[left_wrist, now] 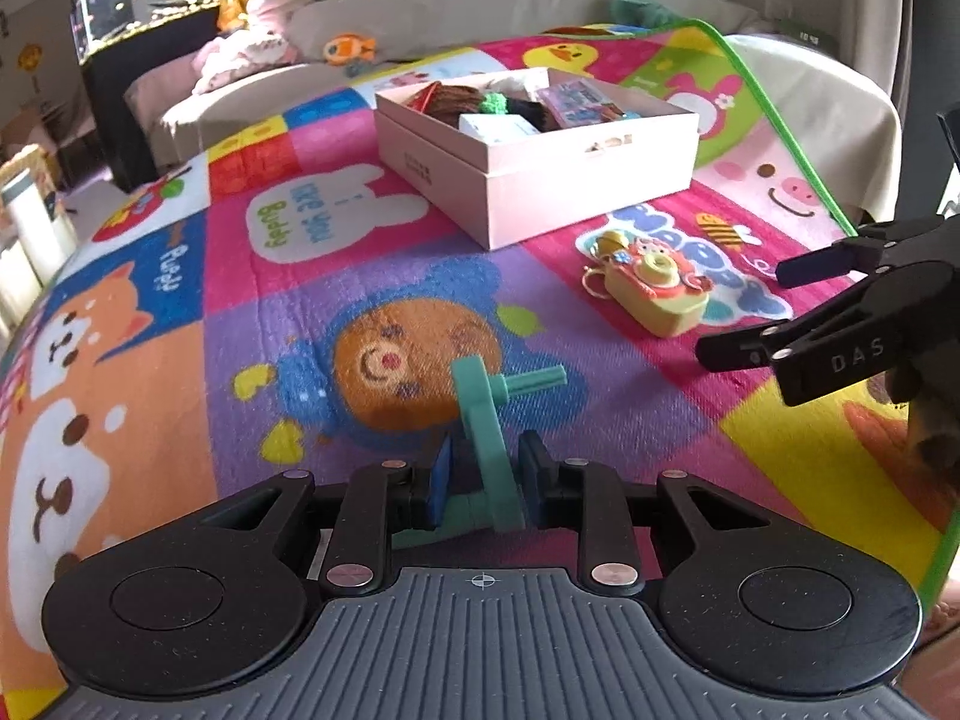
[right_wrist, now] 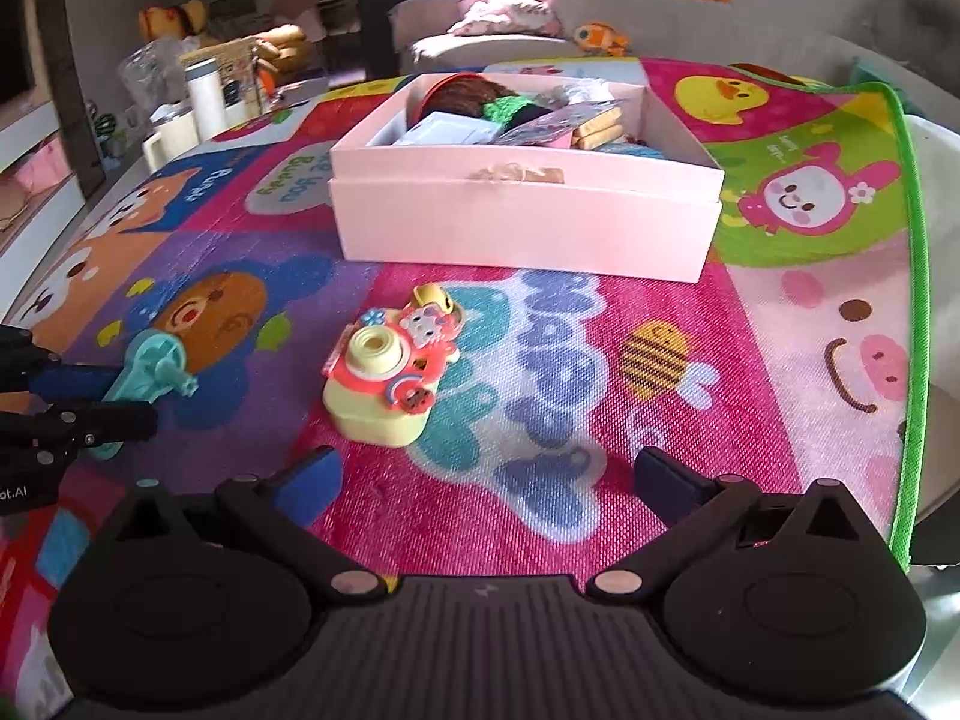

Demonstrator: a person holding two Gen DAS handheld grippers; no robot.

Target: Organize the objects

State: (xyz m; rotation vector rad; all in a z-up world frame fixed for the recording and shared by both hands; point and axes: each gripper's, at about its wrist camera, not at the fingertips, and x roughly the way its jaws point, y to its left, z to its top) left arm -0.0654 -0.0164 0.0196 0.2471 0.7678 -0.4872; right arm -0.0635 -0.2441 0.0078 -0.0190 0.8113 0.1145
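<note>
My left gripper (left_wrist: 487,480) is shut on a teal plastic crank toy (left_wrist: 489,432), held just above the colourful play mat (left_wrist: 300,324); the toy also shows at the left of the right wrist view (right_wrist: 157,363). A yellow toy camera (left_wrist: 651,288) with pink trim lies on the mat, right of the teal toy, also in the right wrist view (right_wrist: 384,381). My right gripper (right_wrist: 489,480) is open and empty, just short of the camera; it enters the left wrist view from the right (left_wrist: 756,312). A pink box (left_wrist: 540,180) holding several items stands beyond (right_wrist: 528,222).
The mat's green edge (right_wrist: 906,312) runs along the right side. Sofas with plush toys (left_wrist: 348,48) lie behind the box. A white bottle (right_wrist: 204,96) and clutter stand off the mat at far left.
</note>
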